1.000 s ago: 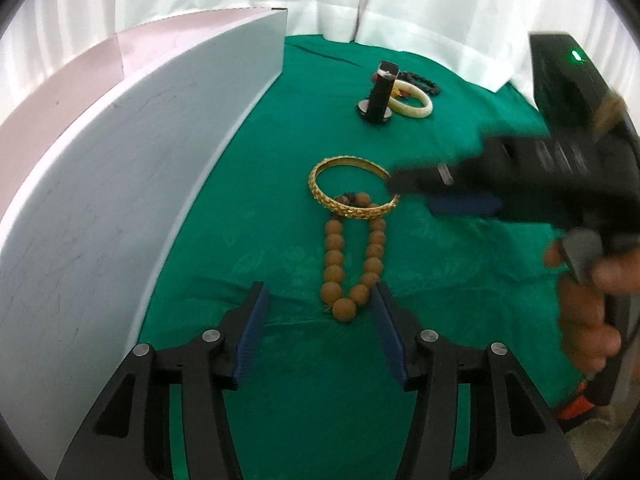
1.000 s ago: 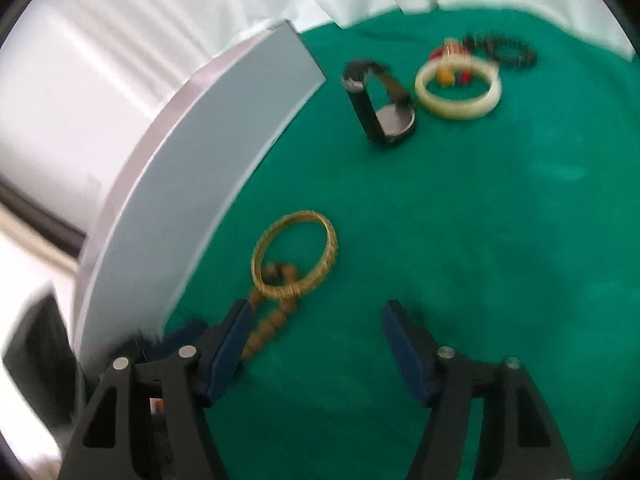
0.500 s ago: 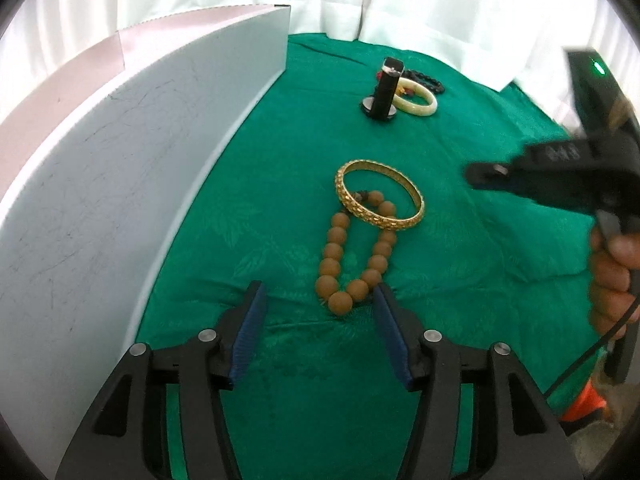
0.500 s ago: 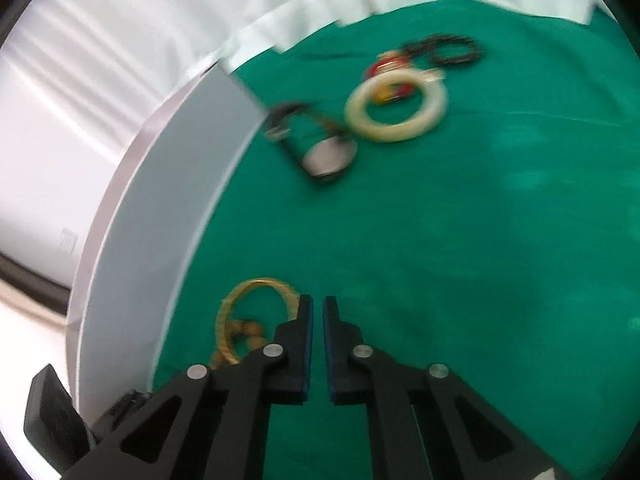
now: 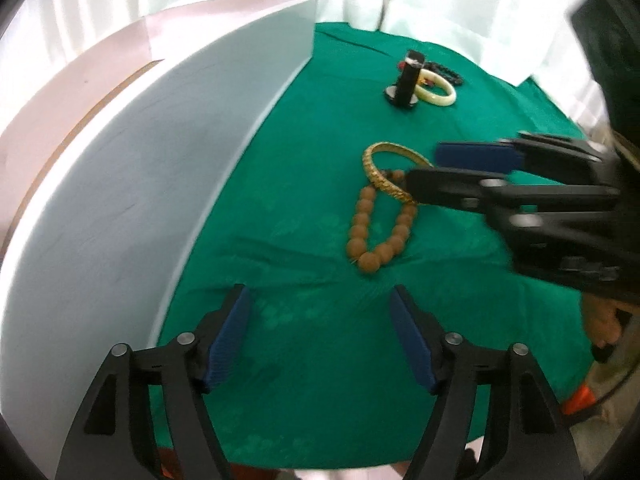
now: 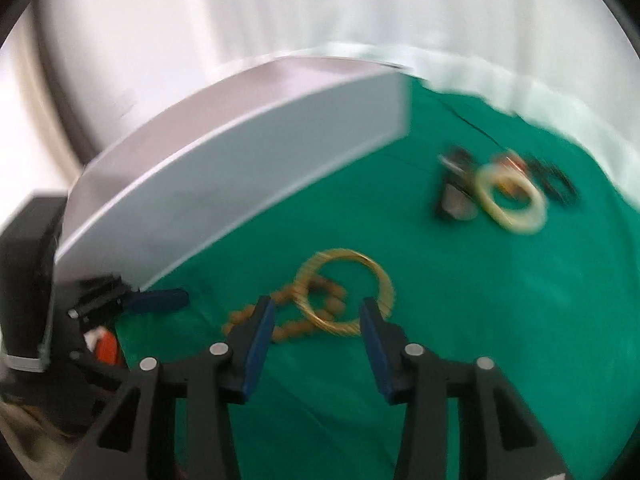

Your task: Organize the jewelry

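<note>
A gold bangle (image 5: 384,172) lies on the green cloth, overlapping the top of a brown wooden bead bracelet (image 5: 380,232). My right gripper (image 6: 318,320) is open, its fingers straddling the near rim of the bangle (image 6: 344,288) and the beads (image 6: 280,320); from the left wrist view it (image 5: 424,168) reaches in from the right over the bangle. My left gripper (image 5: 320,320) is open and empty, just short of the beads.
A white box wall (image 5: 160,168) runs along the left. At the far end stand a black watch (image 5: 408,80), a cream bangle (image 5: 436,88) and a dark bead bracelet (image 5: 444,72). The cloth edge (image 5: 320,460) is close below my left gripper.
My right gripper went from open to shut half a second ago and is open again, and it has swung in over the gold bangle. My left gripper has backed off slightly.
</note>
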Motion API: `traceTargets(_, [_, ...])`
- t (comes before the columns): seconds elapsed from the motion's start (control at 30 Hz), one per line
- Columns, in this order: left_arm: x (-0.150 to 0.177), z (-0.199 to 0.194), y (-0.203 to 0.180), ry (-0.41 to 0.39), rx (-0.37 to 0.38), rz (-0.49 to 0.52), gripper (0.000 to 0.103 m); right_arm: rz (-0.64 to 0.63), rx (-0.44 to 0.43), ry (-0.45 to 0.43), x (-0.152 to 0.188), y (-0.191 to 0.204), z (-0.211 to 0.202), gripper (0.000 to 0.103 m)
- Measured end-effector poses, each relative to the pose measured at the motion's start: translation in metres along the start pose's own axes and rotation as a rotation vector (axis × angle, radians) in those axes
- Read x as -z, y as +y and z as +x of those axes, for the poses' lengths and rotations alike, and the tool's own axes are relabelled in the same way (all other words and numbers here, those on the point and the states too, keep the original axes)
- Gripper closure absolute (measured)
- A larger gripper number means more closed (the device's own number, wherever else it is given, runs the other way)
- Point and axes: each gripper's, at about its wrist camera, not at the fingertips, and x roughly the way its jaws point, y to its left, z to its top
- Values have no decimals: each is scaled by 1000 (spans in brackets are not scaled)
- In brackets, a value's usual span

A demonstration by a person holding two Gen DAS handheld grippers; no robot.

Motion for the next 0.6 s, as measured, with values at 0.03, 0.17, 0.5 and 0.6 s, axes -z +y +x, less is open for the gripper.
traceTargets(0.03, [1,-1,2,0,-3,-5,29,-47,8,27,-3,6,9,68])
traceTargets(0.17, [-1,0,3,5,-27,-7,29,-108,38,143,-2,10,39,84])
traceTargets(0.5, [-1,0,-4,-4,-110,38,26,3,127,33,6,-2,-33,97])
traceTargets(0.6, [-1,-3,-7,-16,-124,54,26,32,175,44,12,-14,-46,97])
